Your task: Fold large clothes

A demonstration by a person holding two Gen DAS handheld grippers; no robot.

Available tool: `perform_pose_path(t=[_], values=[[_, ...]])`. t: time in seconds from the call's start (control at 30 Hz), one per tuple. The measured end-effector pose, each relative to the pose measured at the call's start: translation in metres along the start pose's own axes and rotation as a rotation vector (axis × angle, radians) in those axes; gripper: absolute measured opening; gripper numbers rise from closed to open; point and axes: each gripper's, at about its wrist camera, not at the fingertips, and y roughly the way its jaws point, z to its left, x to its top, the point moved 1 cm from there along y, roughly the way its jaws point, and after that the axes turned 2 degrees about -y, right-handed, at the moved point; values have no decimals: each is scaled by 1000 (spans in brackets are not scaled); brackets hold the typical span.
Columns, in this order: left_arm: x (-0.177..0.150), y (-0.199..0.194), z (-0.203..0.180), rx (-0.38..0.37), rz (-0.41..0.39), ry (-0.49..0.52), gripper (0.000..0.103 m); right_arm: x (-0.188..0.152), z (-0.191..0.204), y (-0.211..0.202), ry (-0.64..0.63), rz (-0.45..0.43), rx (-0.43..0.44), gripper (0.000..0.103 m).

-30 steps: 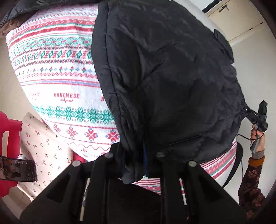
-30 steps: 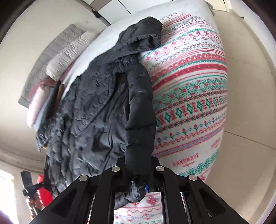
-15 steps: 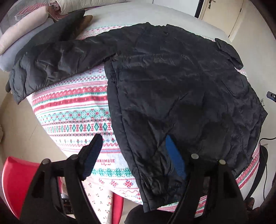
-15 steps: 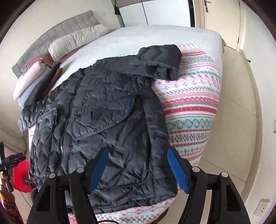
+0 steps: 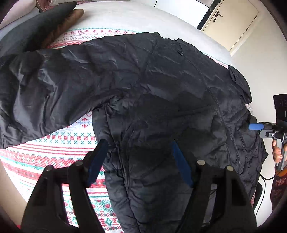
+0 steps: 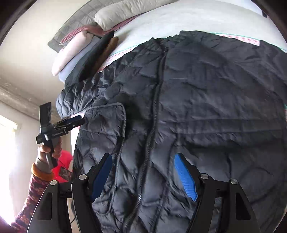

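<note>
A large black quilted jacket (image 5: 161,93) lies spread on the bed, front up, its zipper (image 6: 156,100) running down the middle. One sleeve (image 5: 44,89) stretches out to the left in the left wrist view. My left gripper (image 5: 140,161) is open and empty above the jacket's lower edge. My right gripper (image 6: 143,172) is open and empty over the zipper. Each gripper also shows in the other's view, beside the jacket's edge: the left gripper (image 6: 75,121) and the right gripper (image 5: 254,126).
The jacket rests on a red, green and white patterned blanket (image 5: 53,148) over a grey bed (image 5: 134,16). Pillows (image 6: 125,12) and dark folded items (image 6: 96,55) lie at the head. A door (image 5: 231,21) stands behind; a red chair (image 6: 64,164) is beside the bed.
One second ago both grippers were shut on the jacket and held it up. They let go and opened. Both have since moved in closer over the spread jacket.
</note>
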Motion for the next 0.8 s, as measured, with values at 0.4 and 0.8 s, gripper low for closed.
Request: perform_pose_path(t=[0.4,0.8], values=[[-7,-26,26,-184,-99,-42,3,55,19,108,15,4,211,7],[-78,-72,-4,-170,-41,158,3,-8,83,51,-368,-46,143,8]])
